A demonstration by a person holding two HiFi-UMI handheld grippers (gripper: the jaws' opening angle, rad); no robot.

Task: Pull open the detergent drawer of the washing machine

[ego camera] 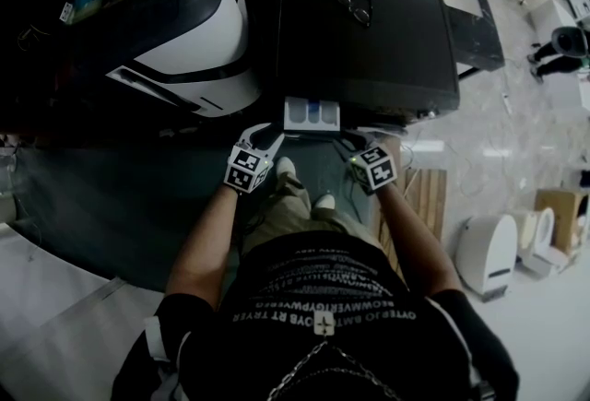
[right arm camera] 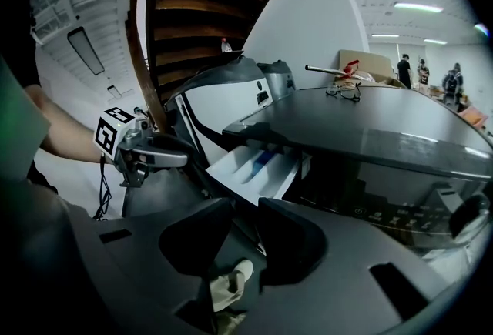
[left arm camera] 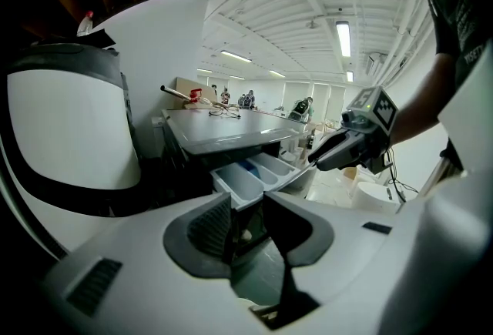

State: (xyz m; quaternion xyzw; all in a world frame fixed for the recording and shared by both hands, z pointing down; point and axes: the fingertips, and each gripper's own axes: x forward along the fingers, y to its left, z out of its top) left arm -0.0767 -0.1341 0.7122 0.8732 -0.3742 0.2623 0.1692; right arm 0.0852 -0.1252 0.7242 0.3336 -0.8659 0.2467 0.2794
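So, left gripper (left arm camera: 248, 232) first: jaws spread, nothing between them. Same for the right gripper (right arm camera: 245, 237), spread and empty. Both hover close in front of the washing machine (ego camera: 369, 30), one off each front corner of the detergent drawer (ego camera: 312, 113). The drawer sticks out of the washing machine's front, compartments showing, with a blue bit inside. A pair of glasses (ego camera: 358, 7) lies on top of the washing machine.
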